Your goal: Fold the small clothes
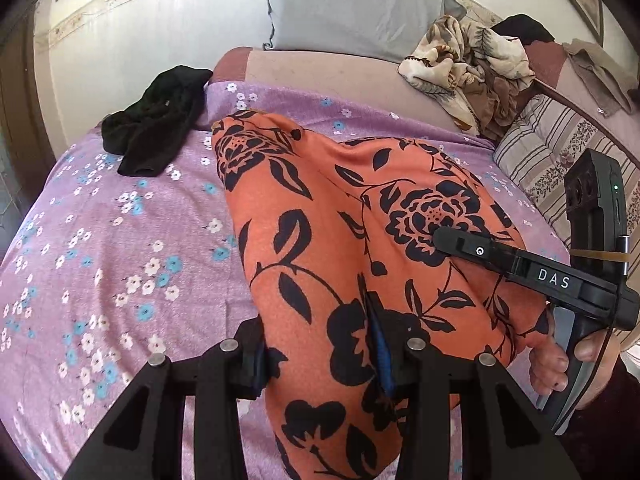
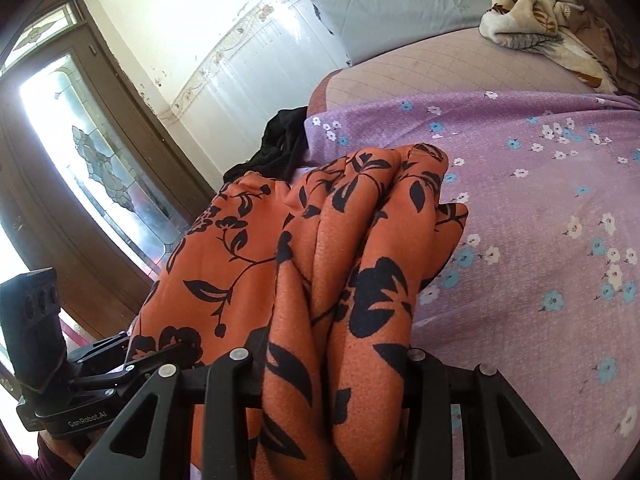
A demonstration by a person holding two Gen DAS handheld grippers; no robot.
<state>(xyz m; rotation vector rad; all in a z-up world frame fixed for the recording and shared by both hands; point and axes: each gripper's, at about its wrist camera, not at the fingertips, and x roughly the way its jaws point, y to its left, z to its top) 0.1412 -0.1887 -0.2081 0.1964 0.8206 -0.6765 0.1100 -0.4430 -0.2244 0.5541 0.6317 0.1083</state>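
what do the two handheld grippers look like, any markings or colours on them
Both are matte black. The left gripper has angular linkage arms with silver pivot pins and blue pads on its fingers; in the right wrist view its body reads "GenRobot.AI". The right gripper carries white "DAS" lettering, a small green light and a yellowish rubber band.

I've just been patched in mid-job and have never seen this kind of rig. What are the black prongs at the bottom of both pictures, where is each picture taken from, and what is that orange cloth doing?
There is no robot arm: a person holds a two-finger gripper in each hand, with a camera on each looking along its fingers. The prongs are the gripper's own frame. One picture is from the left gripper, the other from the right gripper; each also catches the other gripper at its edge. Both are shut on the orange floral garment, which stretches between them above the purple flowered bedsheet. Also on the bed: a black garment, a grey pillow and a crumpled cream floral cloth.
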